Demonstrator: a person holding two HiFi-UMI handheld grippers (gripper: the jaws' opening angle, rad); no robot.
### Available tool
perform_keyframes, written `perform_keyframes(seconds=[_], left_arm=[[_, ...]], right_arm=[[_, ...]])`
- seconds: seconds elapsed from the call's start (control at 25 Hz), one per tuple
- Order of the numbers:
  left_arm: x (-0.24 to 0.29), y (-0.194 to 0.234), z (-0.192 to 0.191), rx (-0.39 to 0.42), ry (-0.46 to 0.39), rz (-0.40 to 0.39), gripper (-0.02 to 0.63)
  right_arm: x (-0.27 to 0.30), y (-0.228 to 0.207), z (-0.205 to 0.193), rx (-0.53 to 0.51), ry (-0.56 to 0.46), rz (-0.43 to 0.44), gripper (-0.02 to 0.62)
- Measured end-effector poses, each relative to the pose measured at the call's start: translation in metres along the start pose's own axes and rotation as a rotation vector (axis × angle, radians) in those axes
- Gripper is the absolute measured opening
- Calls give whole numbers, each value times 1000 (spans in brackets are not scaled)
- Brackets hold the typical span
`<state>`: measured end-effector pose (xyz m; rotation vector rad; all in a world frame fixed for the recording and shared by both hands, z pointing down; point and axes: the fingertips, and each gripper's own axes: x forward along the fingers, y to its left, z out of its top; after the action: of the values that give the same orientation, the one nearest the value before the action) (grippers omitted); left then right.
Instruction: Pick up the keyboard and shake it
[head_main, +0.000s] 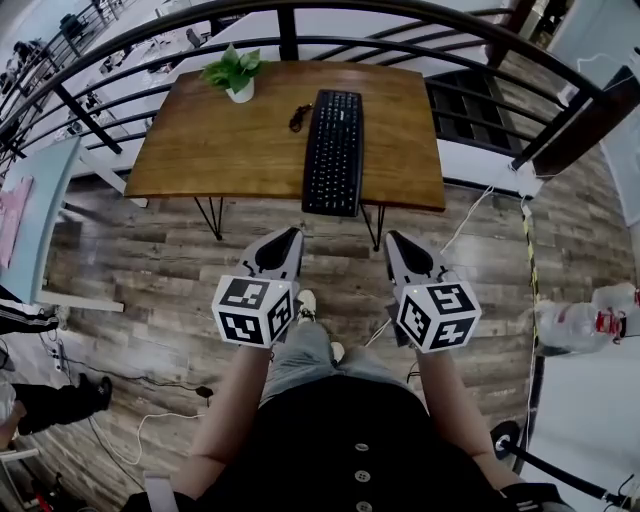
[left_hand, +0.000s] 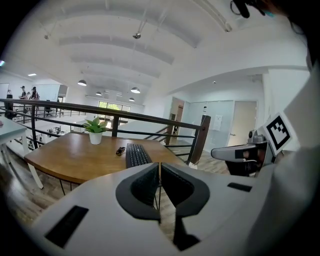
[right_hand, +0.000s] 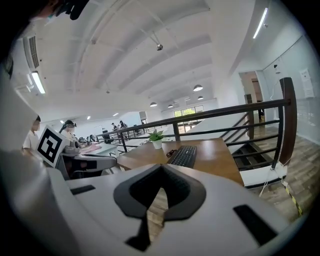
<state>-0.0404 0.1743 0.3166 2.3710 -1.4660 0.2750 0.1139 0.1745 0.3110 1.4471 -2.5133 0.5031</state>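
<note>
Wooden table bears keyboard, potted plant, small dark object.

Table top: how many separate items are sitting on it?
3: a potted plant near the far edge, a small dark item mid-table, and the keyboard just right of it.

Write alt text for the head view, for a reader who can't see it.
A black keyboard lies untouched on a wooden table, a potted plant farther back to its left. Nearer the camera, the person's left gripper and right gripper, both shut and empty, hang over the wood floor, short of the table.
</note>
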Motion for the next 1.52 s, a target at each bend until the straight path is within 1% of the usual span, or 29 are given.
perform_keyframes(seconds=[0.2, 0.48, 0.64, 0.92, 1.12, 1.28, 1.52], left_arm=[[36, 28, 9, -9, 5, -3, 25], [98, 72, 43, -17, 11, -54, 25], [133, 96, 58, -6, 25, -79, 25], [180, 132, 74, 16, 56, -130, 25], [201, 140, 74, 25, 91, -183, 25], [210, 138, 68, 13, 119, -222, 25], [217, 137, 56, -1, 154, -214, 25]], right_arm=[[39, -16, 7, -6, 7, -16, 28], [111, -31, 37, 7, 14, -36, 28], [148, -47, 53, 22, 4, -73, 28], [197, -65, 64, 56, 3, -132, 28], [218, -69, 65, 65, 17, -150, 28], [224, -70, 64, 74, 27, -155, 28], [224, -77, 53, 88, 56, -147, 28]])
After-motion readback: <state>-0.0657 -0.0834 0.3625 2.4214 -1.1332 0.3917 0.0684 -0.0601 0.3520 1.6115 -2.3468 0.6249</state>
